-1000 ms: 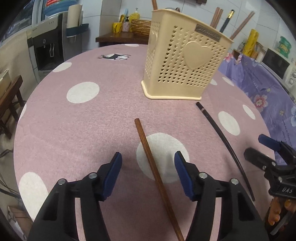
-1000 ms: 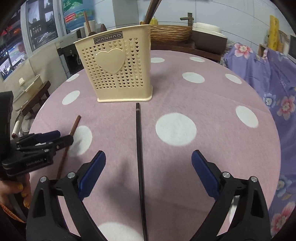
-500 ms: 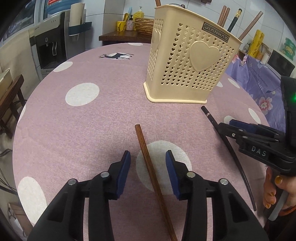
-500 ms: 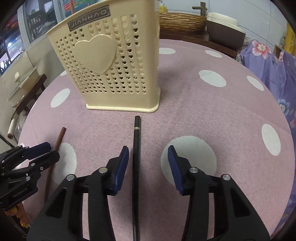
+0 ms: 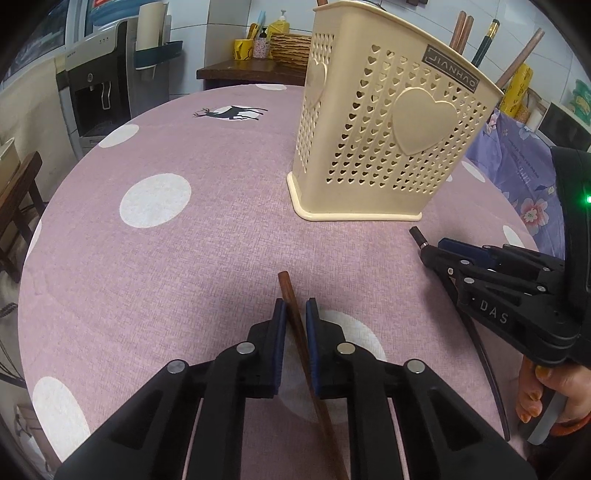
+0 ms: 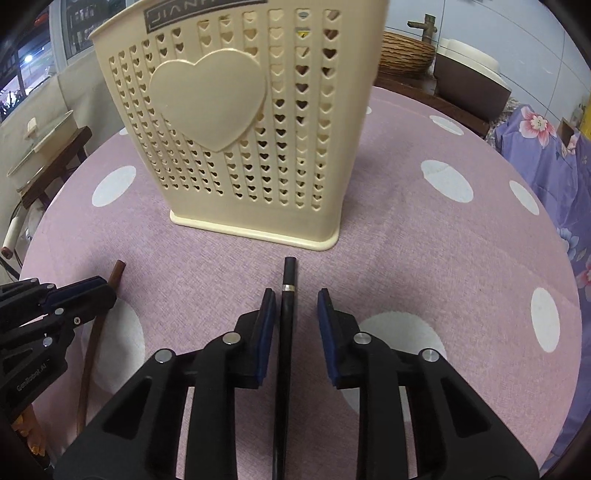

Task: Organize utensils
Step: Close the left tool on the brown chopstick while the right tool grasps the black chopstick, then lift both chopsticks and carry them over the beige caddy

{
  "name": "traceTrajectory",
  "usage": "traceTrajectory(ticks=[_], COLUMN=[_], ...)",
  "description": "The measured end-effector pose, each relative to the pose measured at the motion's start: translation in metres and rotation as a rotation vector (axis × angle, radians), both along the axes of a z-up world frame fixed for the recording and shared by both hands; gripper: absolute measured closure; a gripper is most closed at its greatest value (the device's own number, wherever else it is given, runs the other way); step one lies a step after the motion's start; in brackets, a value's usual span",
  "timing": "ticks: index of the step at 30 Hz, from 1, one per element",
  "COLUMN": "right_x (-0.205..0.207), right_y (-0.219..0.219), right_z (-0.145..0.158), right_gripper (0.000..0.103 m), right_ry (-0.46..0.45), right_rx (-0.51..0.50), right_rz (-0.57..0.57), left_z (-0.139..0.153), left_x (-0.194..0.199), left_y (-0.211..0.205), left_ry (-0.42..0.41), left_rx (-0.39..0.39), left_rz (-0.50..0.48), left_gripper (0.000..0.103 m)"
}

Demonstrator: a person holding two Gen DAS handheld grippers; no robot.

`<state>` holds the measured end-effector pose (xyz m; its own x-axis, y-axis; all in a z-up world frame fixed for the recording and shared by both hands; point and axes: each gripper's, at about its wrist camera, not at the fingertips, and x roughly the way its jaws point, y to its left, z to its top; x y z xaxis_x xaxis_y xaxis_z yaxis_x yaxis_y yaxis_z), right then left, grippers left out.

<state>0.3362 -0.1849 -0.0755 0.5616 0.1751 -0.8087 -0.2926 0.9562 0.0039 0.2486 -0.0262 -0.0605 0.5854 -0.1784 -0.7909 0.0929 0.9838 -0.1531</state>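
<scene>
A brown wooden chopstick (image 5: pixel 291 306) lies on the pink dotted tablecloth. My left gripper (image 5: pixel 294 314) is shut on it near its far end. A black chopstick (image 6: pixel 286 314) lies to its right, pointing at the cream perforated utensil holder (image 5: pixel 388 147). My right gripper (image 6: pixel 295 306) straddles the black chopstick, its jaws narrowed but still apart, the left pad close to the stick. The holder (image 6: pixel 236 129) holds several chopsticks (image 5: pixel 461 29). The brown chopstick (image 6: pixel 92 339) and left gripper (image 6: pixel 55 299) show at the left of the right wrist view.
The round table's cloth (image 5: pixel 155 258) has white dots. A water dispenser (image 5: pixel 99 85) and a wooden side table (image 5: pixel 251 70) stand behind. A purple floral cloth (image 6: pixel 546 155) covers furniture to the right.
Both grippers moved forward and down over their chopsticks. The left jaws closed onto the brown chopstick. The right jaws narrowed around the black one.
</scene>
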Motion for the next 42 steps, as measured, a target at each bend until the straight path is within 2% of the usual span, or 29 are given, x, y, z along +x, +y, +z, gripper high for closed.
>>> traceTrajectory(ticks=[8,11,14,20,25,30,34,42], right_x=[0.002,0.0,-0.001,-0.002,-0.011,-0.024,-0.038,-0.075], right_y=[0.005,0.01,0.011,0.004,-0.003,-0.015,-0.025,-0.047], right_z=[0.0,0.001,0.001,0.002,0.016,0.039,0.066,0.128], right_gripper=[0.086,0.094,0.094,0.095,0.095,0.095,0.095,0.095], right_ry=[0.0,-0.003,-0.009,-0.001,-0.032,-0.084,-0.138,-0.266], right_rx=[-0.003,-0.01,-0.018,0.037,0.077,0.142,0.191,0.267], right_rz=[0.012,0.023,0.018,-0.005,-0.017,-0.036,-0.049,-0.054], left_z=[-0.001,-0.001,-0.001,0.0,0.003,0.024,0.055,0.118], left_x=[0.005,0.006,0.007,0.011,0.015,0.011,0.002,-0.025], left_y=[-0.003,-0.003,-0.004,-0.01,-0.009,-0.005,0.002,0.015], left_ry=[-0.003,-0.006,-0.006,-0.012,-0.021,-0.069,-0.139,-0.304], left_rx=[0.004,0.002,0.004,0.033,0.03,0.007,-0.044,-0.083], left_rz=[0.003,0.008,0.008,-0.011,-0.014,-0.025,-0.032,-0.036], left_gripper=[0.093,0.093,0.094,0.095,0.095,0.095,0.095,0.095])
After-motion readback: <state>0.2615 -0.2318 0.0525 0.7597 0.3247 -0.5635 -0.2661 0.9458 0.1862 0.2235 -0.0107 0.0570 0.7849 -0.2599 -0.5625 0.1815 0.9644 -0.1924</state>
